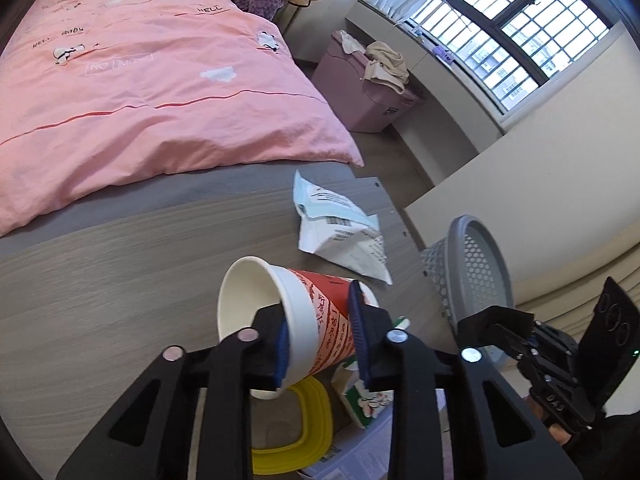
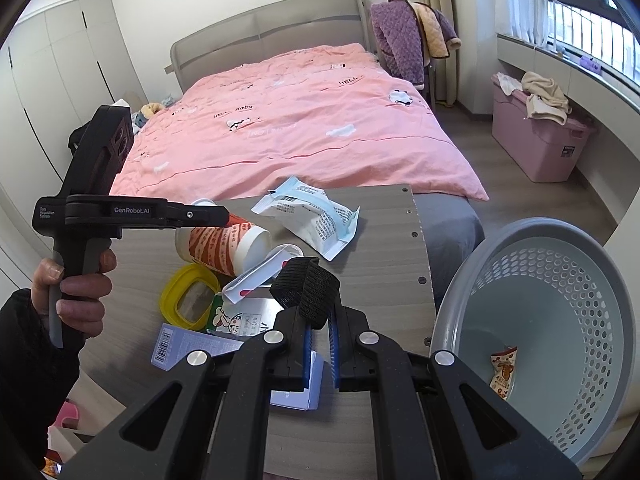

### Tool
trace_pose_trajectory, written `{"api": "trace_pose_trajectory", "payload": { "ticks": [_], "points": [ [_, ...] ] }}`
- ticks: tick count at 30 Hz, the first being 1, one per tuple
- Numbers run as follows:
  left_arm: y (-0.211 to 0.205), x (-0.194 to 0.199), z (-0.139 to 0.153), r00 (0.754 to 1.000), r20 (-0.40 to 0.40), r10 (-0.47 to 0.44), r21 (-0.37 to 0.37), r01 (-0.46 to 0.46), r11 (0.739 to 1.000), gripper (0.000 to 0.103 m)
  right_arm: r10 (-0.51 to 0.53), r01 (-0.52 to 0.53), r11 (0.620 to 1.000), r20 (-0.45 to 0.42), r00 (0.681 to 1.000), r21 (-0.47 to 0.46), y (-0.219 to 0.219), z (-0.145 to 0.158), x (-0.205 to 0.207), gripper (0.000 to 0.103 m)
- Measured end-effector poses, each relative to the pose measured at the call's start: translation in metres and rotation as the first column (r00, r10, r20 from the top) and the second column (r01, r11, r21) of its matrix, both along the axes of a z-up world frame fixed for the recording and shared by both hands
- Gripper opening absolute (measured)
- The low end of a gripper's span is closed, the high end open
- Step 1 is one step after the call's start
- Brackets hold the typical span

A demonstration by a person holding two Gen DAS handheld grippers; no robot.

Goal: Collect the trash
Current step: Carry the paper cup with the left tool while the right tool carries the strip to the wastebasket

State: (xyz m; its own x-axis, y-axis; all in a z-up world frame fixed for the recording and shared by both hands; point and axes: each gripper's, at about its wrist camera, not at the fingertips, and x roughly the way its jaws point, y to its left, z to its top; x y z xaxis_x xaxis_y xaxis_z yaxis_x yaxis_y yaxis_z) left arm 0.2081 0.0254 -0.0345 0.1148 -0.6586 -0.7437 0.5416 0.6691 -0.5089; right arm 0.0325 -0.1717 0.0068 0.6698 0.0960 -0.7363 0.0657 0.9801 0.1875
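- Your left gripper (image 1: 320,336) has its fingers (image 1: 282,354) closed across the paper cup (image 1: 304,320): one pad sits inside the mouth, the other on the red printed outside, so the wall is pinched rather than the whole body spanned. That suits a cup too wide to straddle.
- The cup lies tilted on its side, mouth toward the bed (image 2: 304,120), over the middle of the tabletop (image 1: 100,280). Whether it has left the surface I cannot tell.
- Your right gripper (image 2: 318,344) has its fingers shut on a black band (image 2: 306,292), which loops up out of the pads above the tabletop's right half. Held high like this, it clears the litter below.
- The basket (image 2: 536,232) stands just off the tabletop's right edge, tipped so its opening faces you; that tilt makes dropping things in easier. One snack wrapper (image 2: 502,372) already lies inside.
- Waiting on the tabletop: a white-and-blue pouch (image 2: 316,216) near the far edge, a yellow lid (image 2: 170,300) toward the near left, and a green carton (image 2: 224,316) just beside it, with a white stick (image 2: 260,272) and printed cards (image 2: 176,346) close by.
- Judging by this, both loads need carrying right to the basket; the pinched cup wall may crumple or slip, so keep it steady.
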Motion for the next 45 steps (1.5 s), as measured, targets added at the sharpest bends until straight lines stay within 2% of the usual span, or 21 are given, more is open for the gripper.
{"api": "trace_pose_trajectory", "payload": {
  "ticks": [6, 14, 19, 25, 35, 45],
  "points": [
    [0.003, -0.005, 0.007, 1.000, 0.016, 0.022, 0.000, -0.022, 1.000, 0.005, 0.001, -0.001, 1.000, 0.012, 1.000, -0.002, 0.001, 0.004, -0.005, 0.008],
    [0.009, -0.020, 0.023, 0.992, 0.090, 0.094, 0.042, -0.098, 0.994, 0.005, 0.001, -0.001, 1.000, 0.022, 1.000, -0.009, 0.003, 0.005, -0.011, 0.008],
    [0.006, -0.048, 0.039, 0.974, 0.192, 0.119, 0.100, -0.140, 0.985, 0.005, -0.007, 0.007, 1.000, 0.034, 0.999, -0.013, 0.000, 0.009, -0.018, 0.008],
    [-0.008, -0.085, 0.053, 0.959, 0.260, 0.111, 0.119, -0.146, 0.982, 0.005, -0.020, 0.021, 1.000, 0.055, 0.998, -0.019, -0.009, 0.016, -0.032, 0.008],
    [-0.052, -0.145, 0.068, 0.936, 0.332, 0.116, 0.146, -0.173, 0.974, 0.005, -0.082, 0.084, 0.996, 0.077, 0.994, -0.025, -0.049, 0.022, -0.065, 0.008],
    [-0.134, -0.197, 0.069, 0.921, 0.385, 0.061, 0.164, -0.133, 0.977, 0.005, -0.188, 0.191, 0.980, 0.054, 0.981, -0.059, -0.118, 0.011, -0.103, 0.008]
  ]
}}
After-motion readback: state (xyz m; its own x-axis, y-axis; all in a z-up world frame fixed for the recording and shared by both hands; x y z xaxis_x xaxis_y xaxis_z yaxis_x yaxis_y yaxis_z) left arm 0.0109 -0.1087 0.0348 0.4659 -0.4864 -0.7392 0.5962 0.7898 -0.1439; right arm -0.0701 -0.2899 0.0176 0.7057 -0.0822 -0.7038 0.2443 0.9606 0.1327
